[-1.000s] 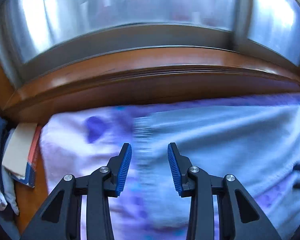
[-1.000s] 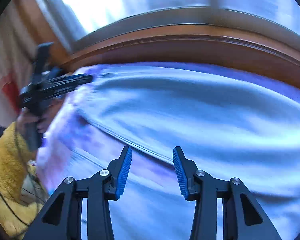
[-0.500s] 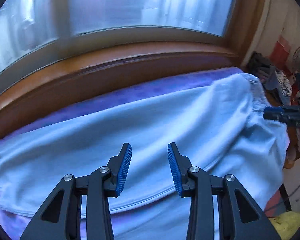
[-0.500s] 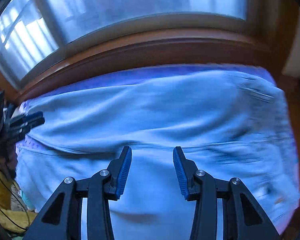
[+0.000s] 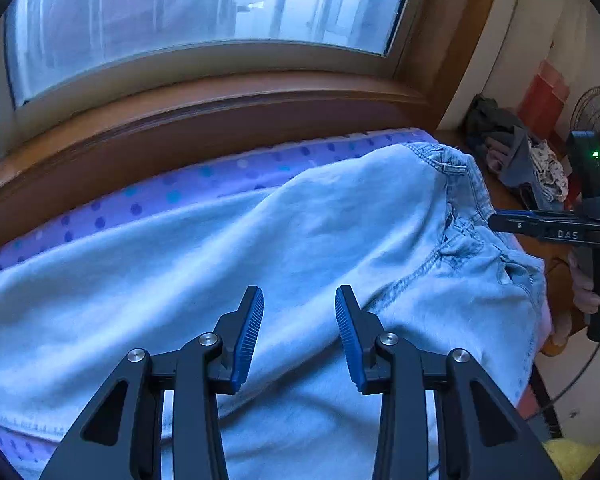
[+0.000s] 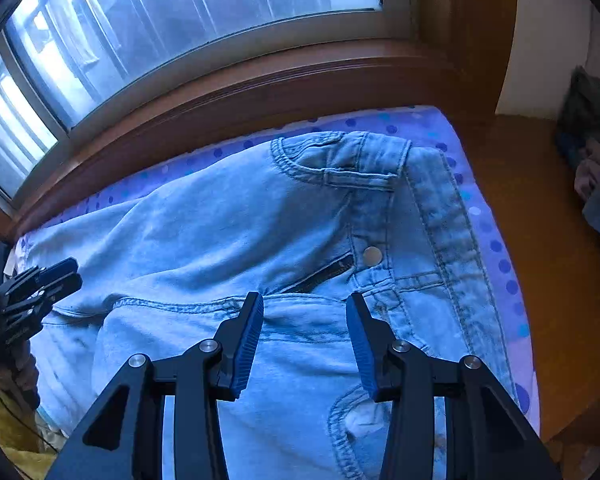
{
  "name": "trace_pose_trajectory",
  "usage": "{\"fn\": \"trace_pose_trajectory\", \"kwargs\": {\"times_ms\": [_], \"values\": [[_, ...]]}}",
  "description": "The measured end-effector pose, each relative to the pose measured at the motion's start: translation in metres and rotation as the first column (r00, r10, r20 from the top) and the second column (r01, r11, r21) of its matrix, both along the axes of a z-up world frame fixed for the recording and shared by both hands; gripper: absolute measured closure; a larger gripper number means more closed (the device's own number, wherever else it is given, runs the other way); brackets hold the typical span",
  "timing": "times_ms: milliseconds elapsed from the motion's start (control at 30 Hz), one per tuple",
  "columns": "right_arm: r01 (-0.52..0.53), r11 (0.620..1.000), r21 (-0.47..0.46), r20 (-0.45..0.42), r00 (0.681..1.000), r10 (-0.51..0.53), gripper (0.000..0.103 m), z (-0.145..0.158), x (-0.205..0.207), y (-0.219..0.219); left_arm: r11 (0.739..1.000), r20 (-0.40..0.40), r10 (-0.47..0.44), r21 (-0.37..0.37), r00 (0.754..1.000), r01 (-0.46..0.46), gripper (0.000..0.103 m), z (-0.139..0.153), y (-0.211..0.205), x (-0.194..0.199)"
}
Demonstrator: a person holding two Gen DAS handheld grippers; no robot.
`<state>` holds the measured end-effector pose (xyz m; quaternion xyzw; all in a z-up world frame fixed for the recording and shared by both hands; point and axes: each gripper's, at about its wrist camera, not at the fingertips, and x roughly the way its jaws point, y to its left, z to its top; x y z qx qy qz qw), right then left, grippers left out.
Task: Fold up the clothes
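Observation:
Light blue jeans (image 5: 228,264) lie spread across a purple dotted cloth (image 5: 168,196), legs to the left and waistband (image 6: 440,216) to the right. The metal button (image 6: 372,256) and the open zipper show near the waistband. My left gripper (image 5: 299,300) hovers open over the middle of the jeans, nothing between its blue pads. My right gripper (image 6: 305,304) hovers open just short of the fly. In the left wrist view the right gripper (image 5: 500,222) sits beside the waistband edge. The left gripper (image 6: 60,276) shows at the far left of the right wrist view, over the legs.
A wooden window sill (image 5: 220,112) and a window run behind the cloth. To the right lies bare wooden surface (image 6: 540,208) with a heap of dark clothes (image 5: 512,156), plus a fan (image 5: 596,108). A yellow sleeve (image 6: 4,412) is at the lower left.
Both views have swung rightward along the jeans, from the leg end to the waistband end. Blur has cleared. Both grippers stayed open and empty.

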<state>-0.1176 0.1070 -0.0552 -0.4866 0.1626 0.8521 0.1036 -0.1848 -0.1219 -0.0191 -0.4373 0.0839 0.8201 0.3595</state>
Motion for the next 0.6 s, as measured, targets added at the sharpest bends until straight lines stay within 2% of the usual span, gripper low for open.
{"fn": "trace_pose_trajectory", "kwargs": {"times_ms": [267,400,600], "values": [[0.042,0.995,-0.096,0.001,0.999,-0.042,0.057,0.001,-0.01,0.062,0.999,0.013,0.014,-0.031,1.0,-0.014,0.065,-0.002,0.03,-0.008],[0.004,0.981,-0.193,0.011,1.0,-0.001,0.056,-0.003,-0.029,0.102,0.999,0.014,0.011,-0.038,1.0,-0.01,0.065,-0.003,0.046,-0.014],[-0.085,0.96,-0.266,0.025,0.995,0.095,0.05,-0.017,-0.06,0.143,0.998,0.037,0.026,-0.059,0.999,-0.024,0.065,-0.007,0.094,-0.026]]}}
